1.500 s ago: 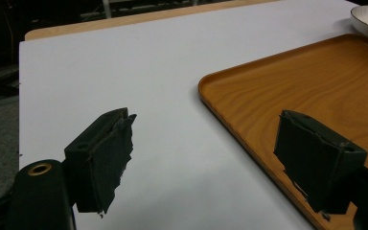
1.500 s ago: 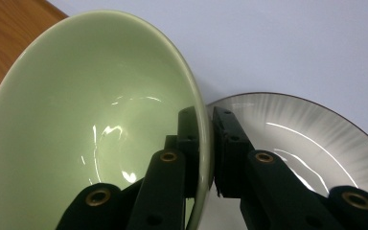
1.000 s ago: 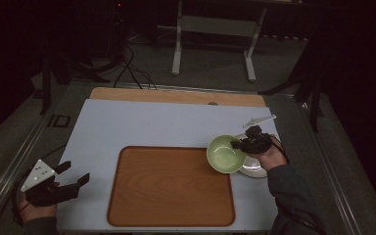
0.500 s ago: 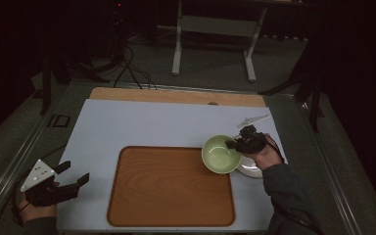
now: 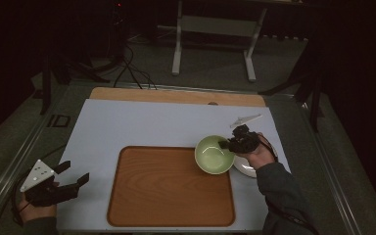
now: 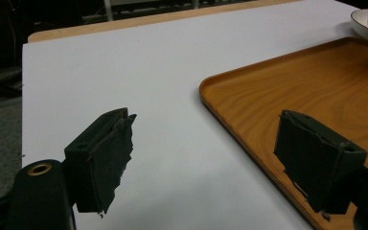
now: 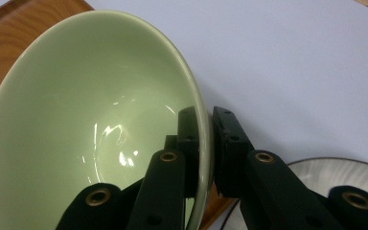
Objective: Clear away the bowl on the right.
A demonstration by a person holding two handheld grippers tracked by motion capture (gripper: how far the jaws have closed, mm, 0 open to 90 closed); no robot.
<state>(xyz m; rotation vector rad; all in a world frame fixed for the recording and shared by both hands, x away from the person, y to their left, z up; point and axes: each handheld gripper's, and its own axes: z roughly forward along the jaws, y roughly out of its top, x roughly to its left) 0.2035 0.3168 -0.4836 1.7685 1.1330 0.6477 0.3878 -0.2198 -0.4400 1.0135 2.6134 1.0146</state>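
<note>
One bowl [image 7: 91,120] rim sits clamped in right tool [image 7: 206,143].

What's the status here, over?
Right claw shut on pale green ceramic bowl rim, bowl tilted above wooden tray corner. Left claw open, idle. White plate beside bowl.

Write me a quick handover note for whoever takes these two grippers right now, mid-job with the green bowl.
Right gripper: shut on the rim of the green bowl, one jaw inside, one outside; bowl is tilted, over the right rear corner of the wooden tray.
Left gripper: open, holding nothing, at the table's front left, off the tray.
White plate: on the mat just right of the tray, partly under the bowl and hand.
Done: bowl gripped.
Left, probably: set the bowl down on the tray, release.
</note>
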